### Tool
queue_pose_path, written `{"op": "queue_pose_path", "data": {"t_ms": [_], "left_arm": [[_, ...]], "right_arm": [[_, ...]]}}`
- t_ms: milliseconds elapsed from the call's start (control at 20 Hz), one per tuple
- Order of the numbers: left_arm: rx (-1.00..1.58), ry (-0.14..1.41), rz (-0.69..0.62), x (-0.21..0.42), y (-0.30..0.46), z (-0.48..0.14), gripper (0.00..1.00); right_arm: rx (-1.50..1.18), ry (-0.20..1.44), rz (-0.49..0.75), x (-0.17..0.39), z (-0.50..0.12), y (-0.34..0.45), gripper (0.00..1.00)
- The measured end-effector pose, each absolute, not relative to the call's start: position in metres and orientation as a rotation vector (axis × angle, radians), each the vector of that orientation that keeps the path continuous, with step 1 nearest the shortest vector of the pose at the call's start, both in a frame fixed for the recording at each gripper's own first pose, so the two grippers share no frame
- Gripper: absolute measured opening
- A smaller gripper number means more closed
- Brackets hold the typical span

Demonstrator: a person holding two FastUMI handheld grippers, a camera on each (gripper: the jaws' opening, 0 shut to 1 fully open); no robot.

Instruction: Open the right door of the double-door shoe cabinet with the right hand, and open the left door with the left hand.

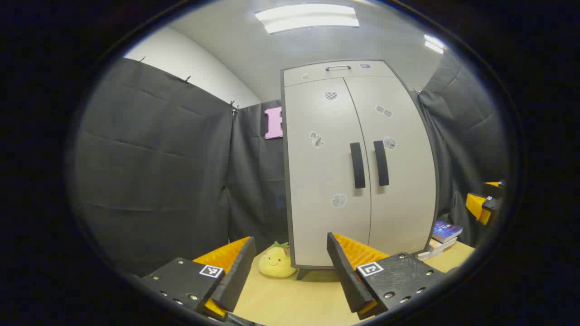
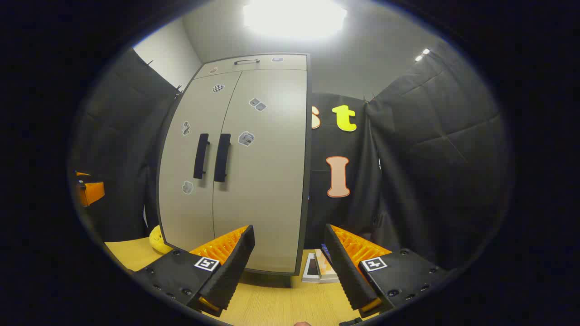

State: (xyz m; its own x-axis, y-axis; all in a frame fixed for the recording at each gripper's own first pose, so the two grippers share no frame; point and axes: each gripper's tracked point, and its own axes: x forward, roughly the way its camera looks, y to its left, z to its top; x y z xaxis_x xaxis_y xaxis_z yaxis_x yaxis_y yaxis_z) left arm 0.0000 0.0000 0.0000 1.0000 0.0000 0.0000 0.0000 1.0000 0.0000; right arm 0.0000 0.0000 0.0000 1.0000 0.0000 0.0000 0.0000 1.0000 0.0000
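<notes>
Pale grey and tall, the double-door shoe cabinet (image 1: 358, 167) is standing upright on the light wooden table (image 1: 294, 303), and both of its doors are sitting flush and closed. In the left gripper view, the left gripper (image 1: 290, 267) is hanging low in front of the cabinet with its jaws spread wide and nothing between them. The cabinet is lying ahead of these jaws and a little toward the right finger, well apart from them. The two dark vertical bar handles are sitting side by side at the middle seam: the left door handle (image 1: 357, 165) and the right door handle (image 1: 381, 163). Both are higher than the fingertips and not touched. A yellow plush toy with a smiling face (image 1: 276, 261) is resting on the table just beside the cabinet's lower left corner, seen through the gap of the jaws. A small stack of books (image 1: 442, 237) is lying by the right side of the cabinet.

In the right gripper view, the right gripper (image 2: 290, 265) is also holding its jaws wide apart and empty. Here the cabinet (image 2: 253, 172) is standing ahead and toward the left finger, with the handles (image 2: 212, 156) up and to the left, well apart from the fingertips. Some flat books (image 2: 317, 267) are lying on the table between the two fingers, farther off.
</notes>
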Motion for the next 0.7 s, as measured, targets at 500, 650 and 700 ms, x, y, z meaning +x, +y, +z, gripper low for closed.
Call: {"op": "queue_pose_path", "data": {"t_ms": [500,650,700], "left_arm": [[0.003,-0.013,0.002,-0.0008,0.0009,0.0046,0.91],[0.007,-0.020,0.008,-0.0007,0.0030,0.0065,0.92],[0.006,-0.021,0.010,-0.0011,0.0043,0.0074,0.92]], "right_arm": [[0.001,0.002,0.011,0.0022,0.0013,0.0041,0.98],[0.006,-0.002,0.014,0.0045,0.0044,0.0057,0.98],[0.008,-0.003,0.016,0.0052,0.0048,0.0066,0.98]]}}
